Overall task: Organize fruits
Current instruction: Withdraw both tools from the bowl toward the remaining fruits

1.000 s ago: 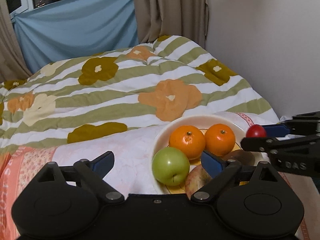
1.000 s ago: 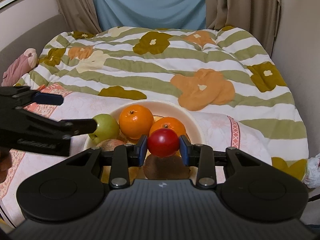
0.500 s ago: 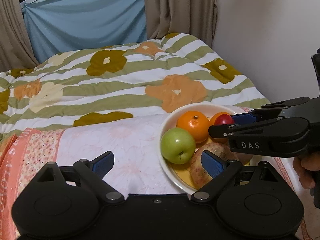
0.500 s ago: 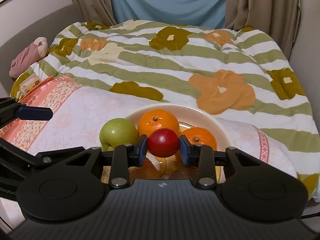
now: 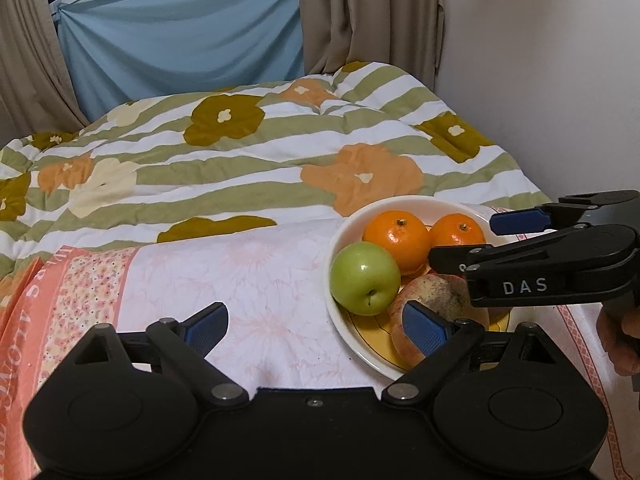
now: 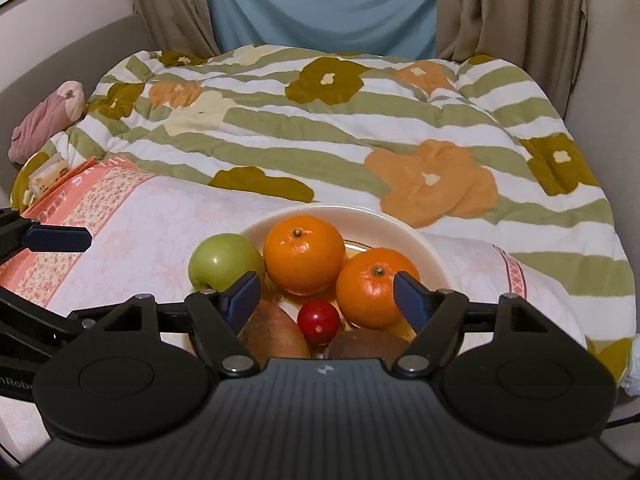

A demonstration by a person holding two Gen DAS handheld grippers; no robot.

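Note:
A cream bowl (image 6: 408,232) (image 5: 344,236) sits on a pink cloth on the bed. In it lie a green apple (image 6: 224,260) (image 5: 365,278), two oranges (image 6: 304,254) (image 6: 374,292), a reddish apple (image 6: 276,334) (image 5: 432,300), a brown kiwi (image 6: 366,344) and a small red fruit (image 6: 319,322). My right gripper (image 6: 327,292) is open just above the bowl, the red fruit lying free below it. It also shows in the left wrist view (image 5: 468,236). My left gripper (image 5: 316,322) is open and empty, left of the bowl.
A striped floral quilt (image 6: 360,128) covers the bed behind the bowl. A wall (image 5: 540,80) stands close on the right. A pink soft toy (image 6: 44,120) and a small packet (image 6: 48,176) lie at the bed's far left. Curtains hang at the back.
My right gripper has opened and let go of the small red fruit, which now lies in the bowl among the other fruits. My left gripper stayed open.

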